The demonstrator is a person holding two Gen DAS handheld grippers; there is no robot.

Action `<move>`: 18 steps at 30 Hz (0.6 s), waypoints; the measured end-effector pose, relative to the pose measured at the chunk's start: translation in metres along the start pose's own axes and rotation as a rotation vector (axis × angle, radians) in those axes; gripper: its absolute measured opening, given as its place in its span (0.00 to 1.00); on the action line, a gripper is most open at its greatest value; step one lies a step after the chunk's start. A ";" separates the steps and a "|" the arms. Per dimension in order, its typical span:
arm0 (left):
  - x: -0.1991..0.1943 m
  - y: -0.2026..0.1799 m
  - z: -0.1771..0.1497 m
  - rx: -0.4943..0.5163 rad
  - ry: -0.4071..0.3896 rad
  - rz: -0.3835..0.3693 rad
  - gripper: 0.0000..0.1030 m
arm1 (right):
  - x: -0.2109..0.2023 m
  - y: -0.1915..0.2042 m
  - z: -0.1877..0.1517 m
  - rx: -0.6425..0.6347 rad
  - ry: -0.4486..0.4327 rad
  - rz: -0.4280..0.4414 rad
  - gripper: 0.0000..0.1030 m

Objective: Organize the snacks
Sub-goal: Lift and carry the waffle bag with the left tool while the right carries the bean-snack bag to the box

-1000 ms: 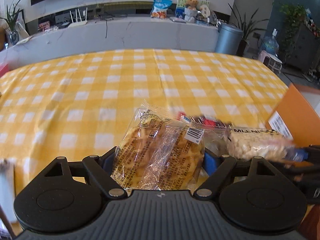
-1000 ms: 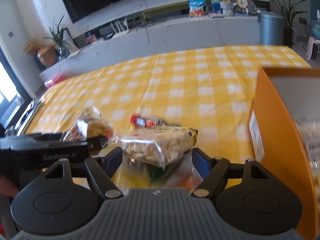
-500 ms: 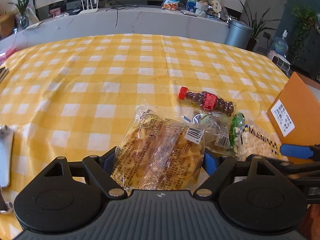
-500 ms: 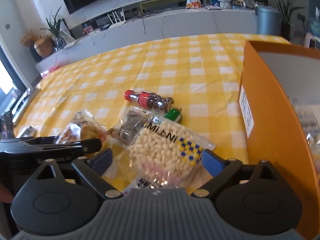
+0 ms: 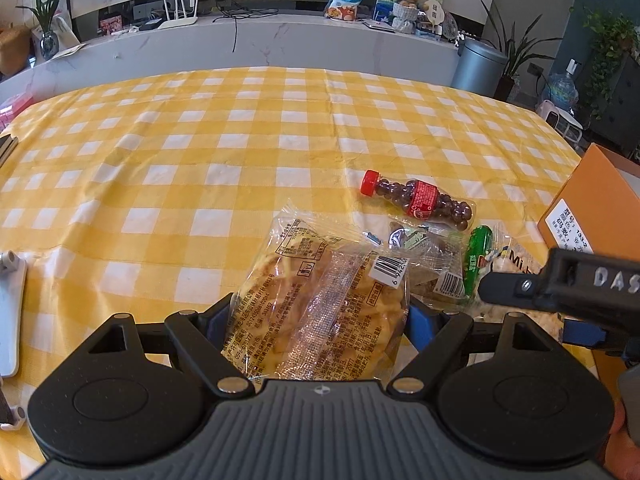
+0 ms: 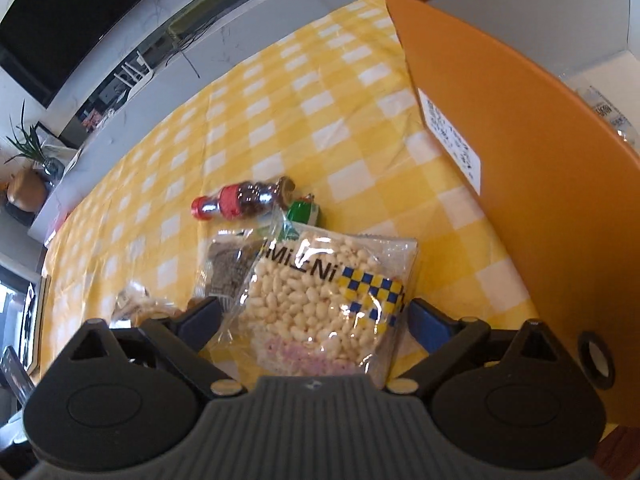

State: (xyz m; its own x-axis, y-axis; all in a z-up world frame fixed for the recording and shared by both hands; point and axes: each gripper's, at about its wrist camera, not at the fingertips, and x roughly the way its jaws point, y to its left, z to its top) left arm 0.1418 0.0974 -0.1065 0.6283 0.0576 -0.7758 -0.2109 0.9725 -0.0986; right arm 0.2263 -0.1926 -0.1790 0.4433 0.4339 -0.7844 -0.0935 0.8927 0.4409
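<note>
My left gripper [image 5: 320,320] is shut on a clear packet of waffles [image 5: 320,292], held just above the yellow checked tablecloth [image 5: 200,160]. The right gripper [image 6: 312,316] straddles a MiLNi packet of puffed rice [image 6: 320,300] that lies on the cloth. Its jaws are closing, and the left pad stands apart from the wrapper. Beyond lie a small bottle of chocolate balls [image 6: 240,204] [image 5: 416,200], a green packet [image 5: 476,256] and a clear packet with dark contents [image 5: 424,264]. An orange box [image 6: 520,160] stands open at the right.
The orange box's wall [image 5: 592,200] rises close to the right gripper, and wrapped items [image 6: 604,112] lie inside it. A white flat object [image 5: 10,312] lies at the table's left edge. Behind the table runs a marble counter [image 5: 280,40] with a grey bin [image 5: 480,64].
The right gripper let go of the puffed rice packet, which now lies on the cloth; the gripper rolled and sank over it. The left gripper kept hold of the waffles.
</note>
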 end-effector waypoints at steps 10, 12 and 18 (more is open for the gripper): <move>-0.004 0.003 0.000 -0.021 0.005 -0.007 0.93 | -0.007 0.004 -0.010 -0.122 -0.044 -0.013 0.77; -0.008 0.002 -0.001 -0.021 -0.001 -0.010 0.93 | -0.010 0.001 -0.009 -0.115 -0.042 -0.007 0.77; -0.027 -0.004 0.001 -0.016 -0.027 -0.023 0.93 | -0.033 -0.002 -0.013 -0.139 -0.069 0.030 0.77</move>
State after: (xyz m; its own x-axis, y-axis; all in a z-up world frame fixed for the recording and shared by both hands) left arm 0.1263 0.0921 -0.0850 0.6534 0.0419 -0.7559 -0.2084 0.9698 -0.1264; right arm 0.1999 -0.2070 -0.1599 0.4985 0.4556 -0.7375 -0.2277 0.8897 0.3957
